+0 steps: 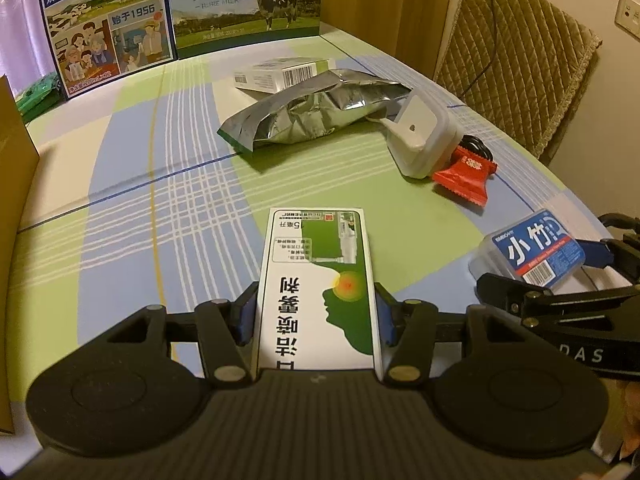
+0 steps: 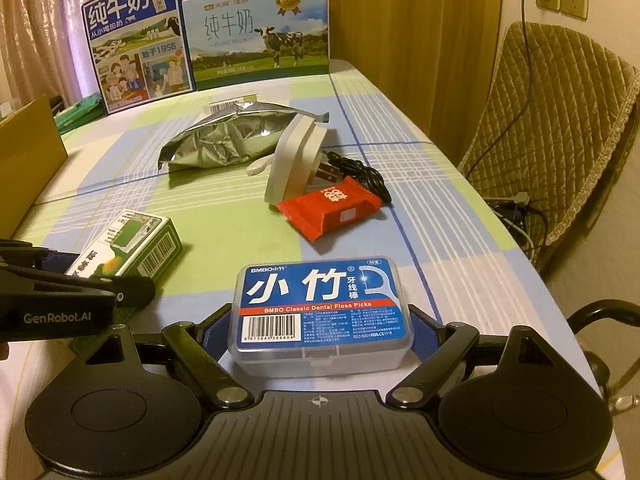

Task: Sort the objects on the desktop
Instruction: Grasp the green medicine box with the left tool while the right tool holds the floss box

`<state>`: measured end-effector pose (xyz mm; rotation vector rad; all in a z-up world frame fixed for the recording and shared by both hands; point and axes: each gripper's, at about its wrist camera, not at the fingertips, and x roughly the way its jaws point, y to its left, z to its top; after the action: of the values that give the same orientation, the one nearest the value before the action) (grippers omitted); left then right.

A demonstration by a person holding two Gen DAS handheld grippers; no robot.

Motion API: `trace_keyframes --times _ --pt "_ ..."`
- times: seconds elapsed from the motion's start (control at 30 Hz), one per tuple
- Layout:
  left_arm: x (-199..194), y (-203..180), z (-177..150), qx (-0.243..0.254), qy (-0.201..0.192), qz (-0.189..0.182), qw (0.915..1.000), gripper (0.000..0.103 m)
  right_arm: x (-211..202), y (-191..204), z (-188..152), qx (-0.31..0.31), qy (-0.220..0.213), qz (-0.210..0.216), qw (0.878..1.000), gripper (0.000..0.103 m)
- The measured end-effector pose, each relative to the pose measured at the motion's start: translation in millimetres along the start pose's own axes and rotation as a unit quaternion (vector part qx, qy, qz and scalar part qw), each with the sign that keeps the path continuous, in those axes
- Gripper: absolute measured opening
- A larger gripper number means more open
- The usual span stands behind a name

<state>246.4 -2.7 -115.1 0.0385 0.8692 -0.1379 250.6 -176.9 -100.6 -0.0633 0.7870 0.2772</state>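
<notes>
A green-and-white medicine box (image 1: 320, 276) lies lengthwise between the blue pads of my left gripper (image 1: 316, 312), which is shut on its two long sides. In the right wrist view the same box (image 2: 128, 244) shows at the left, low over the checked tablecloth (image 2: 248, 224). My right gripper (image 2: 320, 332) is shut on a clear dental floss pick box with a blue label (image 2: 320, 304). That floss box (image 1: 528, 252) also appears at the right of the left wrist view. The two grippers sit side by side near the table's front.
Mid-table lie a crumpled silver foil bag (image 1: 316, 112), a white barcode box (image 1: 280, 74), a white plug adapter (image 1: 420, 136) with black cable, and a red snack packet (image 1: 464, 176). Two milk cartons (image 1: 104, 28) stand at the back. A cardboard box (image 1: 12, 200) is left, a padded chair (image 1: 516, 60) right.
</notes>
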Motion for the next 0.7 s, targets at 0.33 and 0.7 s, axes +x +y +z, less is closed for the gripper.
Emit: trace_keyframes --times 0.33,0.7 --pt "-9.5 -1.5 4.3 -0.004 -0.015 -0.003 0.9999 0.051 -2.1 -1.1 4.5 0.009 -0.005 -0.013 1.0 0.084" --pt "-30.7 6.5 10.6 -0.008 -0.04 0.004 0.9992 0.051 -19.5 9.1 23.1 0.019 -0.051 -0.018 0.998 0.083"
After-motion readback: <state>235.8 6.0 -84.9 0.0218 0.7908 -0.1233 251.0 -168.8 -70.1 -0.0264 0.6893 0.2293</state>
